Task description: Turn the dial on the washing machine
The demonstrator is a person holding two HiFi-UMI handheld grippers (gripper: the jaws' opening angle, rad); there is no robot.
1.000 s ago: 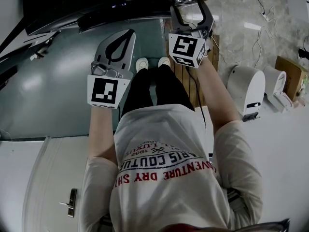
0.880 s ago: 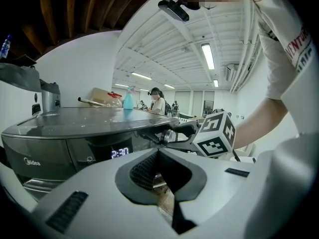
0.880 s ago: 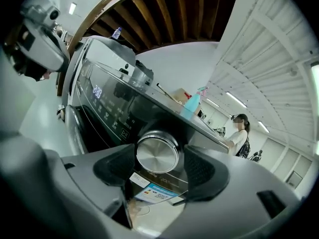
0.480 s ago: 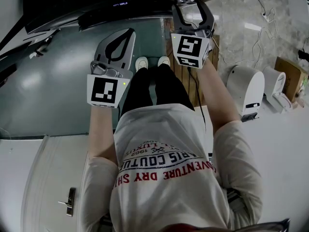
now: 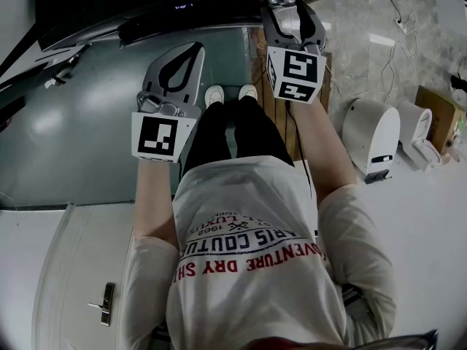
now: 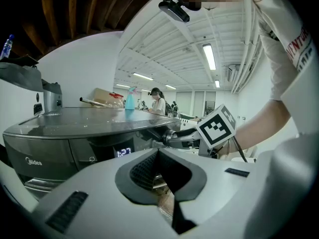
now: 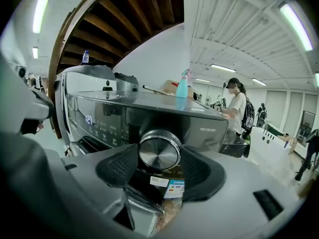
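R gripper is at the washing machine, on the front panel's R end. The dial, round with a brushed-metal face and chrome rim, sits right between its jaws. L pad is against the dial's L edge and R pad against its R edge, so the jaws are clamped on the dial. They stand wide because the dial is wide, and they've just been closing onto it. The dial face looks straight out btwn the pads, approx centred and a bit above the pad line. Just under the dial there's a small label sticker on the panel.

In head view the R gripper is at top, w/ its marker cube toward the person and its tips up at the machine's dark front edge.

L gripper has its jaws together, tips meeting, nothing btwn them. It's held off to the L of the R one, nearer the person and apart from the machine, not touching the dial. L gripper view looks across at the R gripper reaching in to the panel.

A lit display is on the panel, L of the dial. A blue spray bottle stands on the machine's top.
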